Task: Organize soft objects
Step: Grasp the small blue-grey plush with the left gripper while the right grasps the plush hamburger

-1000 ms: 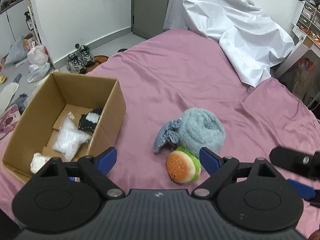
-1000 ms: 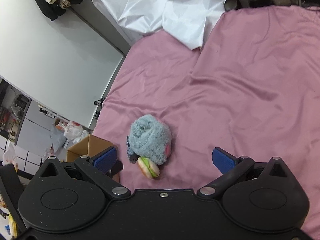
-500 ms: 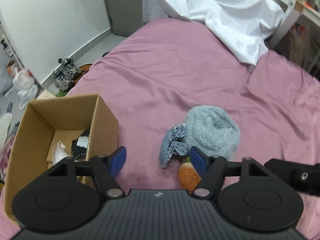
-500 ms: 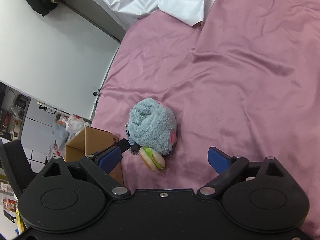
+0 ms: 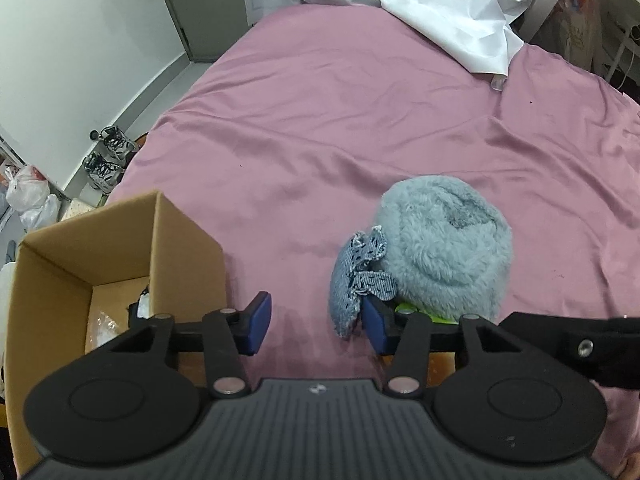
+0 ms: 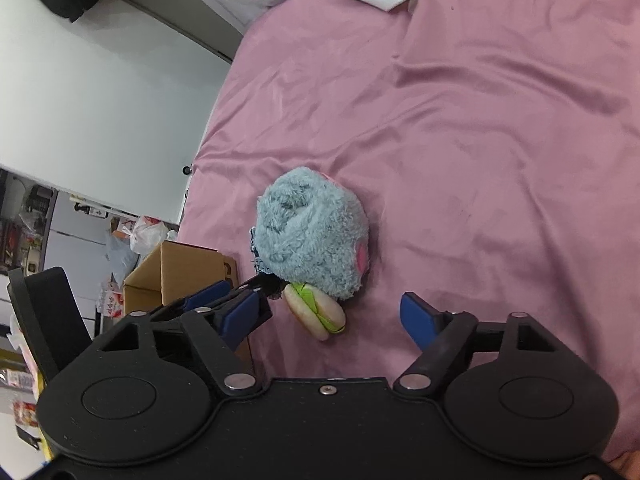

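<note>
The burger plush (image 6: 315, 312) lies on the pink bedsheet (image 6: 500, 140) just ahead of the right gripper (image 6: 336, 316), long axis slanting near-right — against the fluffy blue plush (image 6: 312, 236). Both grippers tip downward; the left gripper (image 5: 316, 322) stands beside it, jaws narrowing, apart, empty.

A pale blue fuzzy plush (image 5: 444, 248) with a pink spot, a denim-blue speckled cloth (image 5: 354, 280), a tan-and-green burger toy (image 6: 316, 314), a mauve bed sheet (image 5: 320, 120), a brown cardboard box (image 5: 100, 264).
</note>
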`<state>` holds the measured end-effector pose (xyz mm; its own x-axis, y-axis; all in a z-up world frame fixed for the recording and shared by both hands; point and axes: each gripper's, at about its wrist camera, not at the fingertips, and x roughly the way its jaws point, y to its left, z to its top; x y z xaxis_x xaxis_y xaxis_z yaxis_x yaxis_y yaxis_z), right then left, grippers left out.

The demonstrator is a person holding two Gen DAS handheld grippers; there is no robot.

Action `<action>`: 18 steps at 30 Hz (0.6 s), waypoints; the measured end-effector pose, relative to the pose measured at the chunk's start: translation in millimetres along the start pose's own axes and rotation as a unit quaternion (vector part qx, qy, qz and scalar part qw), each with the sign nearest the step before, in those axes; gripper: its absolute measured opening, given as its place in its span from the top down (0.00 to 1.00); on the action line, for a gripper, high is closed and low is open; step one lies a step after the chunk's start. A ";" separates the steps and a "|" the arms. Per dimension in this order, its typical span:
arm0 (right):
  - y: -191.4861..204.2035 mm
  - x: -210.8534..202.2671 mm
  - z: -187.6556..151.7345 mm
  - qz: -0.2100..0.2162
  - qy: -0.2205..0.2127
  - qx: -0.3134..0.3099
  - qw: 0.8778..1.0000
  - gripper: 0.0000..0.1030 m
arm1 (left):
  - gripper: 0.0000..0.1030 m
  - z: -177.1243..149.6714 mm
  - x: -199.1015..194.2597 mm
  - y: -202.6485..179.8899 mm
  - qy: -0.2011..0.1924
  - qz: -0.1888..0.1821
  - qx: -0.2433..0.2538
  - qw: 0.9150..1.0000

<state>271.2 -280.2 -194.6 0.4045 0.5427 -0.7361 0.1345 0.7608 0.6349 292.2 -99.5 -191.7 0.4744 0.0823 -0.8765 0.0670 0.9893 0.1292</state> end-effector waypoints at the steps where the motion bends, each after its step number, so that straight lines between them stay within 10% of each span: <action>1: -1.5 2.0 0.8 0.003 0.002 0.009 1.000 0.28 | 0.52 1.3 1.2 -0.7 -0.001 0.001 0.006 1.000; 10: -19.7 10.6 6.5 0.026 0.004 0.100 0.995 0.31 | 0.54 10.5 9.4 -7.8 -0.011 -0.026 0.083 0.996; 18: -15.9 17.3 6.0 0.050 0.018 0.112 0.992 0.31 | 0.85 7.8 15.5 -9.0 0.002 -0.042 0.086 0.995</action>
<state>281.5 -285.1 -216.0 0.3940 0.6270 -0.6720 0.2953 0.6060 0.7386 305.8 -108.0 -202.9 0.4568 0.0001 -0.8896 0.2563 0.9576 0.1318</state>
